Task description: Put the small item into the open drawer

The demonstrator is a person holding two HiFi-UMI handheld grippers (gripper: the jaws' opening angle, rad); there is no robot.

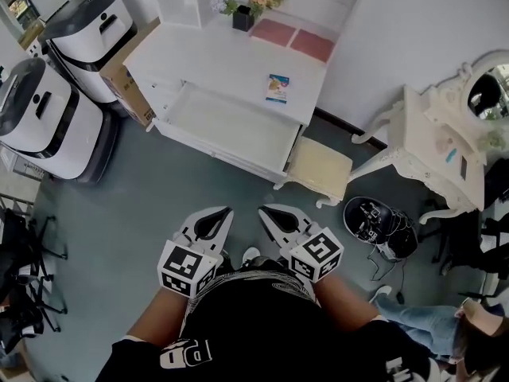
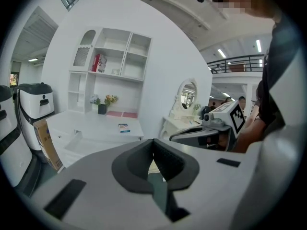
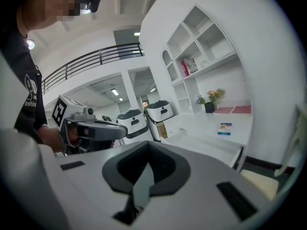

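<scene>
The small item, a blue and orange packet (image 1: 277, 88), lies on the white desk (image 1: 215, 54) near its right front edge; it also shows as a packet (image 2: 123, 127) in the left gripper view and a packet (image 3: 224, 128) in the right gripper view. Below the desktop the wide white drawer (image 1: 231, 126) stands pulled out and looks bare inside. My left gripper (image 1: 228, 210) and right gripper (image 1: 262, 210) are held side by side close to the body, well short of the desk. Both are shut with nothing between the jaws.
A stool with a yellow cushion (image 1: 318, 169) stands at the drawer's right corner. Two white and grey machines (image 1: 48, 118) and a cardboard box (image 1: 127, 86) are at the left. A vanity table with a mirror (image 1: 445, 134) and dark sneakers (image 1: 374, 221) are at the right.
</scene>
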